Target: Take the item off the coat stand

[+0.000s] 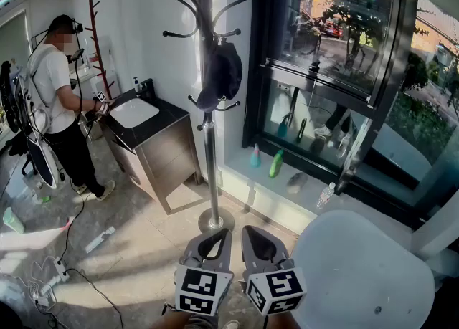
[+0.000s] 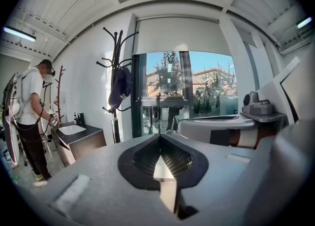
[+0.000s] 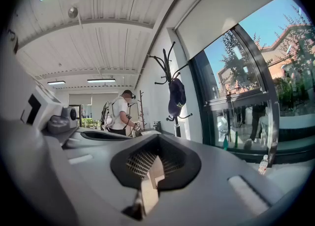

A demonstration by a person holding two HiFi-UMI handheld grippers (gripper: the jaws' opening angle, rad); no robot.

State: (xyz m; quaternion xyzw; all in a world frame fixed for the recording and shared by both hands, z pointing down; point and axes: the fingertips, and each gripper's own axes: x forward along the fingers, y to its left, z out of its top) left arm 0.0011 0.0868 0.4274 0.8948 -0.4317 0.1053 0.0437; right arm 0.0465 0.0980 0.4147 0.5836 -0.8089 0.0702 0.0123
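Navy fabric cap [image 1: 221,73] hangs on black metal coat stand [image 1: 209,155] ahead; left claw [image 1: 217,238], right claw [image 1: 252,236] pressed together.

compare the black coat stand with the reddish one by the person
The black coat stand has curved hooks and a dark cap hanging on it; the reddish coat stand has short straight pegs that look bare. The black one stands by the window, the reddish one beyond the sink cabinet. Both stand upright.
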